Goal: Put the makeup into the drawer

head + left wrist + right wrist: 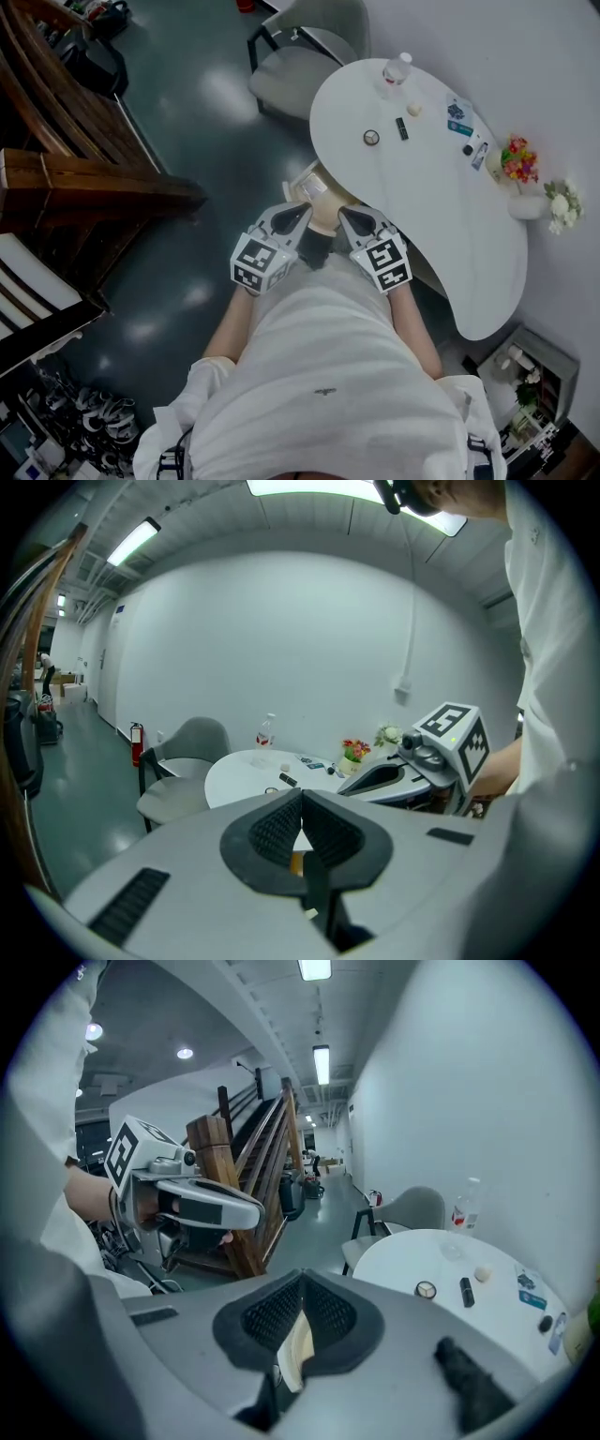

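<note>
Makeup well inside table edge

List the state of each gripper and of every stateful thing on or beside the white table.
Left gripper: shut, empty.
Right gripper: shut, empty.
Clear plastic water bottle: upright.
Round makeup compact: flat on the white table; whether its lid is shut is unclear.
Black makeup tube: lying on its side.
Grey upholstered chair: unoccupied.
</note>
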`<state>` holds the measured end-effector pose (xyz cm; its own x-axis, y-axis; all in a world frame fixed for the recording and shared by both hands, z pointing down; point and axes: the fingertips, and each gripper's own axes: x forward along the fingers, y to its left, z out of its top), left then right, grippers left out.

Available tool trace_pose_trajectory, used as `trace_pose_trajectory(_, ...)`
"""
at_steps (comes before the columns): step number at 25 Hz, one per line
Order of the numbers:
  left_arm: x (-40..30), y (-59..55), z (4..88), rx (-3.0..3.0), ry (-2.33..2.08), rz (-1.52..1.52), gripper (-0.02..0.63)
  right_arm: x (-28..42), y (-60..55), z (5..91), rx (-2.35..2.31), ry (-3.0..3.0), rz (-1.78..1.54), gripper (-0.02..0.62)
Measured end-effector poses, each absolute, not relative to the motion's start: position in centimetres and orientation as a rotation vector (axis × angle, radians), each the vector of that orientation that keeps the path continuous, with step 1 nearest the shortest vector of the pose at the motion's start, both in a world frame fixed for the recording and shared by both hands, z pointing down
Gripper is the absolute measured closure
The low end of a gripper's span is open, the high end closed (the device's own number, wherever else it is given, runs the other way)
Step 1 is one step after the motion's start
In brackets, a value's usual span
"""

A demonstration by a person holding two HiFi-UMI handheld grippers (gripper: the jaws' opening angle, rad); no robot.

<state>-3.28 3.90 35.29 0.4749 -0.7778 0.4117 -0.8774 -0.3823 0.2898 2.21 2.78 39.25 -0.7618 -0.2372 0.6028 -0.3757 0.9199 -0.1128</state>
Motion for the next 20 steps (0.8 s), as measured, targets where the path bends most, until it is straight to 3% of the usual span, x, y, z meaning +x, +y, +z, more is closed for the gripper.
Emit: trace_pose_trajectory(20, -2.0, 2.7, 34.8, 2.274, -1.347, 0.341, 0.595, 3.0, 2.4, 38.4, 0.407, -2.479, 0.325, 0.581)
